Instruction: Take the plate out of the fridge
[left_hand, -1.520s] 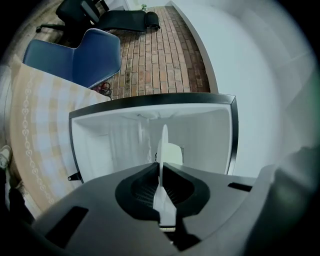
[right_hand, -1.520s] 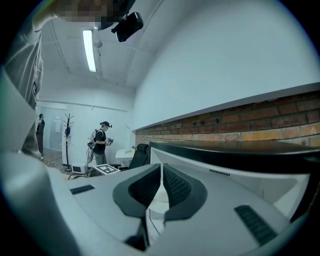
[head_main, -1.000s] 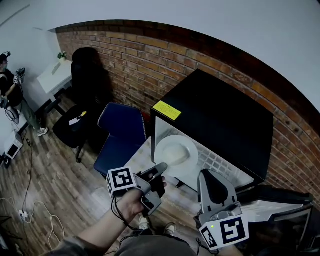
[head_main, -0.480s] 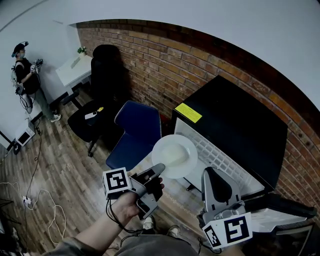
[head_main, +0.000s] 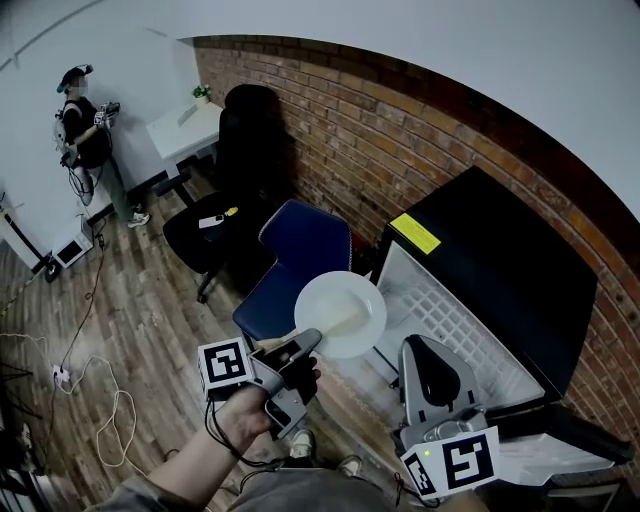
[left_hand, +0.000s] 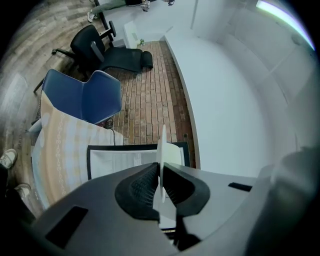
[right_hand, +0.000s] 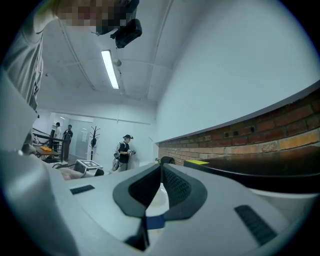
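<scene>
So the plate (head_main: 340, 312) is already out of the fridge (head_main: 500, 250), hanging in the air just in front of the open compartment and near the blue chair (head_main: 300, 250). The left gripper (head_main: 308, 342) has its jaws clamped on the near rim. That makes sense, since the rim is really the only thin part of a flat plate that a two-jaw pincher can bite. In the left gripper view the plate (left_hand: 162, 150) shows edge-on, running straight into the pads, so the grip looks centred rather than skewed. The right gripper (head_main: 422, 348) sits low by the fridge opening with its jaws together on nothing. I'd guess it's just parked out of the way. There's a pale shape past its tips in the right gripper view, maybe the plate, but it's hard to tell. I'd call the job nearly done.
</scene>
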